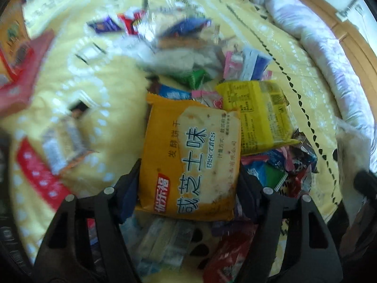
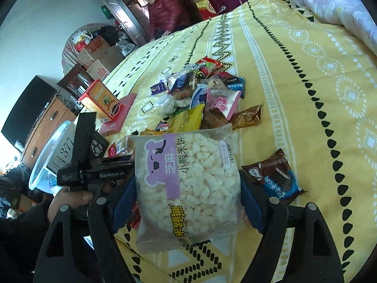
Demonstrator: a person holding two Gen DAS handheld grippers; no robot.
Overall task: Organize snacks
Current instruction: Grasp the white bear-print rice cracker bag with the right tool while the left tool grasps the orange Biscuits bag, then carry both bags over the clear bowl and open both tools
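Both light, crinkly and crushable, the orange biscuit pack (image 1: 190, 162) sits pinched edgewise in the left gripper (image 1: 188, 188), the rice-cake bag (image 2: 188, 188) likewise in the right gripper (image 2: 188, 202), snack pile (image 2: 200, 94) at twelve o'clock

Bright daylight — left view blurred, edges warped.

A: Ahead of the right tool (image 2: 188, 188)?
B: The snack heap (image 2: 200, 89) blocks the bed's middle; a chocolate wafer pack (image 2: 273, 176) lies just right.
A: Free room?
B: Bare bedspread (image 2: 318, 94) farther right, up to the quilt (image 2: 329, 2). Left, boxes (image 2: 101, 99) crowd the edge.
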